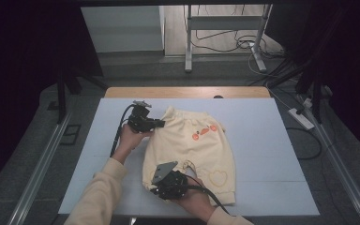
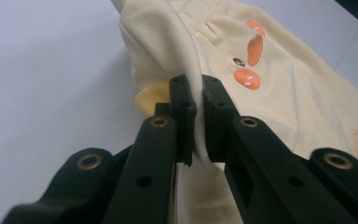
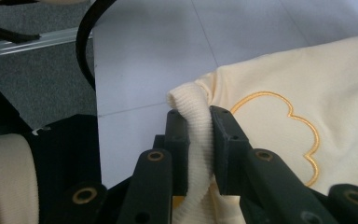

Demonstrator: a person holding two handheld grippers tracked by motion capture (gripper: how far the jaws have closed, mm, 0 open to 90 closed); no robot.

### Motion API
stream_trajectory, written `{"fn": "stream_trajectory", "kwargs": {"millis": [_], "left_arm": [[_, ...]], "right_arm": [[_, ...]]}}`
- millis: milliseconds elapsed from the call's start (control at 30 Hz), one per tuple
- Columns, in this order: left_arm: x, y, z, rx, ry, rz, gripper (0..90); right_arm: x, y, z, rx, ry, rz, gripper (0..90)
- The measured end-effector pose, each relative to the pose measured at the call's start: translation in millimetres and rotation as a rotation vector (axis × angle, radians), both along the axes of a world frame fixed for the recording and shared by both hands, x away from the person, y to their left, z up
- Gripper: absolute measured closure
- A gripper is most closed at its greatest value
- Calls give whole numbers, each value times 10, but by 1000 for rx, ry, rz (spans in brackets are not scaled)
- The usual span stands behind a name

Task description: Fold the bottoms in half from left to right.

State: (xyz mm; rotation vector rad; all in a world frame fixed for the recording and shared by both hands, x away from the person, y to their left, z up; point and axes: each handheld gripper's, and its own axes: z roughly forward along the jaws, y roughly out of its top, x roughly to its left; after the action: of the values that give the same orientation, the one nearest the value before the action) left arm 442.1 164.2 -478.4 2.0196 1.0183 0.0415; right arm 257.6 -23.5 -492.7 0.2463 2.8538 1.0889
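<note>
A pair of small cream trousers (image 1: 192,150) with orange motifs and an embroidered heart outline lies on the white table (image 1: 262,122). My left gripper (image 1: 160,124) is shut on the waistband edge at the garment's upper left; in the left gripper view the cream trousers (image 2: 279,84) have a fold pinched between the black jaws of the left gripper (image 2: 198,100). My right gripper (image 1: 155,190) is shut on the ribbed cuff of the near left leg. In the right gripper view the ribbed cuff (image 3: 196,135) is clamped between the pads of the right gripper (image 3: 198,122), with the embroidered outline (image 3: 289,126) beside it.
A wooden strip (image 1: 187,92) borders the table's far edge. Metal rails (image 1: 42,164) run along both sides. A stand (image 1: 225,28) and cables (image 1: 243,44) lie on the floor beyond, and a power strip (image 1: 301,118) sits to the right.
</note>
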Motion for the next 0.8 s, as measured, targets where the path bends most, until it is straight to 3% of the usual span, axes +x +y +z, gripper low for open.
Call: {"fn": "stream_trajectory", "kwargs": {"millis": [167,400,633,800], "left_arm": [[-28,94,117,-42,-22,12,837],[-24,95,95,-30,-6,8,837],[-88,193,293,-67,-45,10,837],[-69,170,224,-53,-16,11,836]], "right_arm": [[2,3,90,41,-1,6,773],[-2,8,94,32,-9,10,773],[-42,23,219,84,-33,31,774],[-12,18,187,76,-19,25,774]]}}
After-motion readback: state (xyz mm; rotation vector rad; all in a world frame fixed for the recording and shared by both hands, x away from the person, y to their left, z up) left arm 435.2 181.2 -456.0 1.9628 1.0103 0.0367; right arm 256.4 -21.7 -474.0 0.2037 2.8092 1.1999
